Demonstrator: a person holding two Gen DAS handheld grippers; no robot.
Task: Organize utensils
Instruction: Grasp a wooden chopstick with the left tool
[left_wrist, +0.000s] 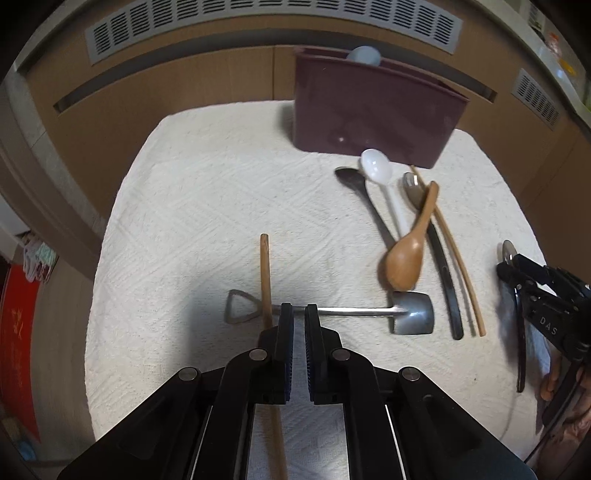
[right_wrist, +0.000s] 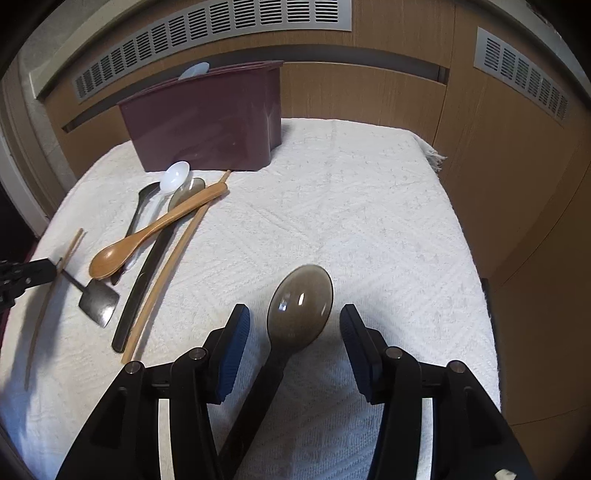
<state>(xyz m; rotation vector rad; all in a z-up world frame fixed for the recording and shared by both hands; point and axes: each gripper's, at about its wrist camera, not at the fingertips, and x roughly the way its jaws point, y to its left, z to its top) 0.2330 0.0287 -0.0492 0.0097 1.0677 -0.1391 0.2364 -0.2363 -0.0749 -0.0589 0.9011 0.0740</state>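
Note:
My left gripper (left_wrist: 299, 312) is shut on the thin handle of a metal shovel-shaped spoon (left_wrist: 412, 314), which lies across the white cloth (left_wrist: 207, 206); a wooden chopstick (left_wrist: 265, 273) lies just left of the fingers. My right gripper (right_wrist: 293, 321) is open, its fingers on either side of a smoky translucent spoon (right_wrist: 300, 302) lying on the cloth. A maroon utensil holder (left_wrist: 373, 110) stands at the back with a pale spoon inside. In front of it lie a wooden spoon (left_wrist: 404, 260), a white spoon (left_wrist: 376, 168), dark spoons and a second chopstick (left_wrist: 454, 251).
Wooden cabinet panels with metal vents (right_wrist: 221, 40) rise behind the cloth. The cloth's right edge (right_wrist: 461, 236) drops off near the cabinet. The right gripper also shows at the right edge of the left wrist view (left_wrist: 546, 302).

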